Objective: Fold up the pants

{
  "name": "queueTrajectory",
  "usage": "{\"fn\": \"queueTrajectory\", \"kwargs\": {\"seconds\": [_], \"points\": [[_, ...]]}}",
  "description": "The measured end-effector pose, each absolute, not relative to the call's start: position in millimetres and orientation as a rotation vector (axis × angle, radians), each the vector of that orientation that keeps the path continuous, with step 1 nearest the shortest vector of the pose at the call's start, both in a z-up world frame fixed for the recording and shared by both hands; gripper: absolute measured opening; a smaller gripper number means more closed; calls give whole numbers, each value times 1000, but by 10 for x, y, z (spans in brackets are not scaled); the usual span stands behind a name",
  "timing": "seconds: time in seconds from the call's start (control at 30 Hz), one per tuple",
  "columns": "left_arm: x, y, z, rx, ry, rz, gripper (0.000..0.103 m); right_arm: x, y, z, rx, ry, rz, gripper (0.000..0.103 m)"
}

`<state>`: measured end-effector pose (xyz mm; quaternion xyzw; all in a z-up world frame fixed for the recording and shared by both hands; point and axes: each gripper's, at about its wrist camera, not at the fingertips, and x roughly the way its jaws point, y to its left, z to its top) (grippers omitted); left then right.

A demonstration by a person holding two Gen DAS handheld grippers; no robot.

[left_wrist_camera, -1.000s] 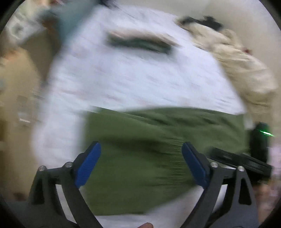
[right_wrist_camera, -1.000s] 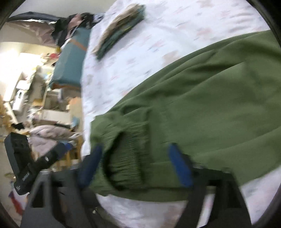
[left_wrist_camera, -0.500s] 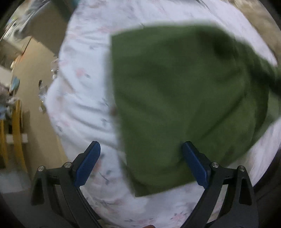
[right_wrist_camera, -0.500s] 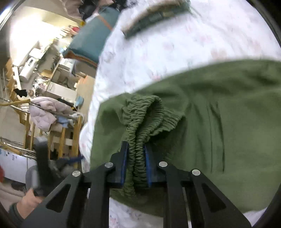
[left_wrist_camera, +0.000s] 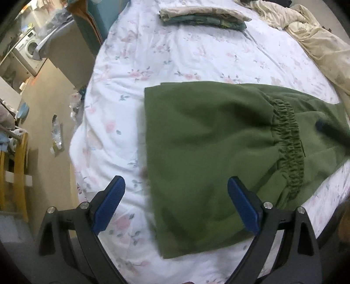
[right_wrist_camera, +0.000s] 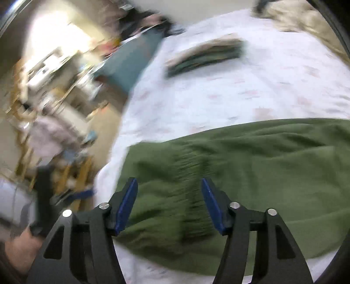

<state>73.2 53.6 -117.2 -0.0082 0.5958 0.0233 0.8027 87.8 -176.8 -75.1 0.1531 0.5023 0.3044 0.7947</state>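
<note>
Pants [left_wrist_camera: 207, 157], olive green, lie folded on the floral white bedsheet [left_wrist_camera: 175, 56], spread out just ahead of and beneath both of your tools. Your left gripper [left_wrist_camera: 176, 198] points steeply down over them with its jaws spread wide and nothing clamped: its left blue pad hangs over bare sheet beside the folded edge, while its right pad hangs over the green cloth, so that straight edge runs up between your fingertips. Ahead and to the right of that tool the gathered elastic waistband [left_wrist_camera: 288, 139] curves across the top layer, and past it the dark tip of your other tool shows at the right rim of the left wrist view. Your right gripper [right_wrist_camera: 169, 201] is released too; its jaws have just been opening, and the ribbed waistband lies below the gap between its blue pads, with neither pad pressing on the cloth. That view is smeared by motion, so whether the pads brush the fabric you cannot tell. Well ahead of both tools, toward the far side of the bed, a flat stack of folded clothes [left_wrist_camera: 203, 18] rests on the sheet, and a crumpled cream blanket [left_wrist_camera: 317, 41] is heaped to the far right. Off the left side of the bed, beyond your left tool, you can see a tan floor, a yellow wooden chair [left_wrist_camera: 15, 170] and, farther back, a washing machine [left_wrist_camera: 28, 45].
</note>
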Motion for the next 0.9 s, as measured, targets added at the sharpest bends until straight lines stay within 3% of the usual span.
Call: {"fn": "queueTrajectory", "kwargs": {"seconds": [0.07, 0.27, 0.47, 0.7, 0.9], "points": [[782, 534, -1241, -36, 1291, 65, 93, 836, -1506, -908, 223, 1146, 686, 39], [762, 530, -1268, -79, 1292, 52, 93, 813, -1166, -1512, -57, 1256, 526, 37], [818, 514, -1158, -122, 1220, 62, 93, 859, -1683, -1078, 257, 1174, 545, 56], [917, 441, -1084, -152, 1137, 106, 93, 803, -2791, -801, 553, 1045, 292, 60], [946, 376, -1199, -195, 1180, 110, 93, 526, -4013, -891, 895, 933, -111, 62]]}}
